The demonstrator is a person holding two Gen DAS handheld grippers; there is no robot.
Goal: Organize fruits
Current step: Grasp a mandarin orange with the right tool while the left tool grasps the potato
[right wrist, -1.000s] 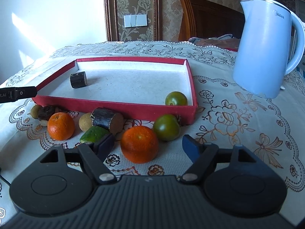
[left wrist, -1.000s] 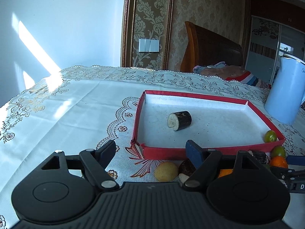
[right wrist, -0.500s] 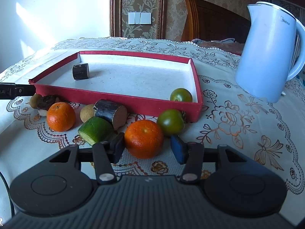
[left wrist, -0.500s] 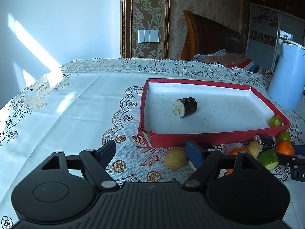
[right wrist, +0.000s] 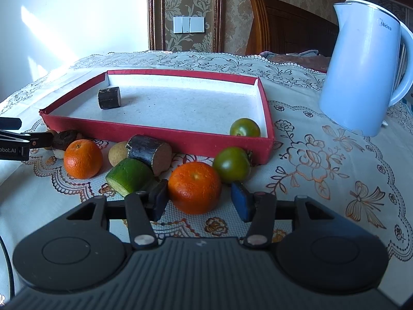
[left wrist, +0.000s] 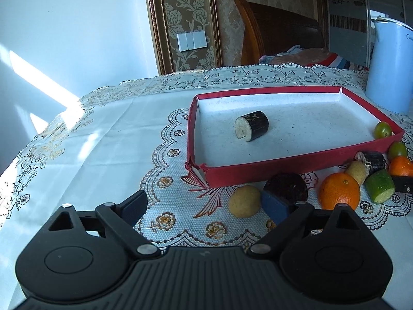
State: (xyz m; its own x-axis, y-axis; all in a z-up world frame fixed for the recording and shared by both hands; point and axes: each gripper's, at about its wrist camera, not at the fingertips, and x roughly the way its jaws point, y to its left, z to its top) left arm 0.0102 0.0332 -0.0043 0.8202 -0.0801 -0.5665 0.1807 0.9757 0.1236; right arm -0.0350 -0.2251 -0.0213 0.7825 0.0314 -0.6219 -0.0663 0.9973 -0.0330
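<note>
Writing: "Midea" reads on the pale blue plastic electric kettle (right wrist: 361,77); "bot.AI" shows on the black left gripper arm at the left edge of the right wrist view.
Surface: a table under a white lace tablecloth with gold flower embroidery (left wrist: 103,142), sunlight across its far left corner.
Room: patterned gold wallpaper, a white triple wall switch (right wrist: 189,24), a dark wooden headboard (left wrist: 278,38) past the far edge.
Tray: a shallow red-walled cardboard tray with a white floor (right wrist: 160,134) sits mid-table; inside, a dark-skinned cylindrical cut piece (right wrist: 109,97) lies near the far left corner and a green tomato (right wrist: 244,127) in the near right corner.
Loose fruit: along the tray's near wall, on the cloth – a round orange mandarin (right wrist: 83,158), a yellowish small fruit (right wrist: 117,153), a dark cut log piece (right wrist: 151,153), a green cut chunk (right wrist: 129,175), a second green tomato (right wrist: 232,164).
Right gripper (right wrist: 201,201): narrow, blue pads set either side of another orange mandarin (right wrist: 195,187); the left pad touches it, a gap shows at the right pad.
Left gripper (left wrist: 206,206): jaws opening, wide, only cloth between them; a pale yellow round fruit (left wrist: 244,201) just beside its right pad.
</note>
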